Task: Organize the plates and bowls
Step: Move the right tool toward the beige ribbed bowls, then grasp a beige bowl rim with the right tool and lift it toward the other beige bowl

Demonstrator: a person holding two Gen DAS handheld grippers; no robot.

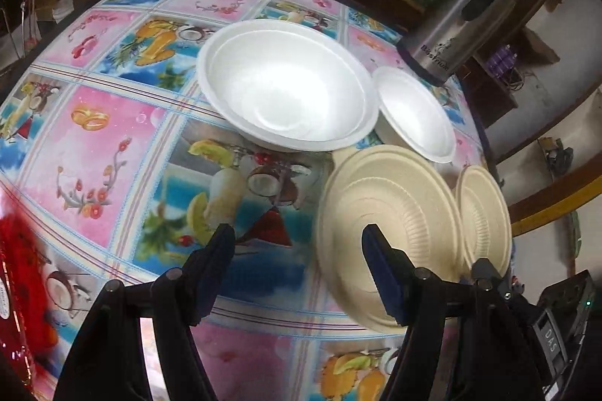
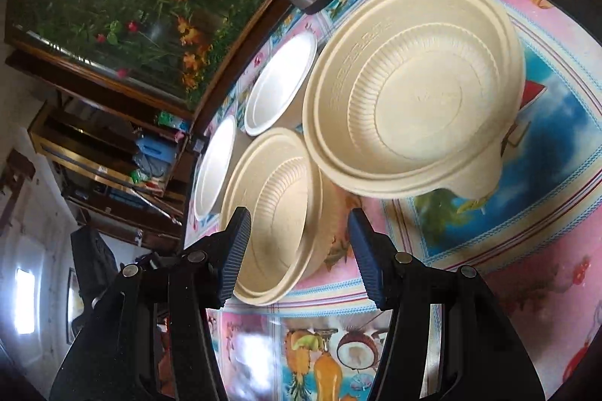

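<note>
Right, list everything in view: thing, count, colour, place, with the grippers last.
Large white foam bowl: one, white, table centre.
Small white foam bowl: one, white, right of the large white one, near the flask.
Large beige ribbed bowl: one, beige, in front of the white bowls.
Small beige ribbed bowl: one, beige, right of the large beige one.
Steel vacuum flask: one, silver and black, far table edge.
Patterned tablecloth: one, pink and blue, over the table.
Left gripper: open, empty.
Right gripper: open, astride the small beige bowl's rim.
</note>
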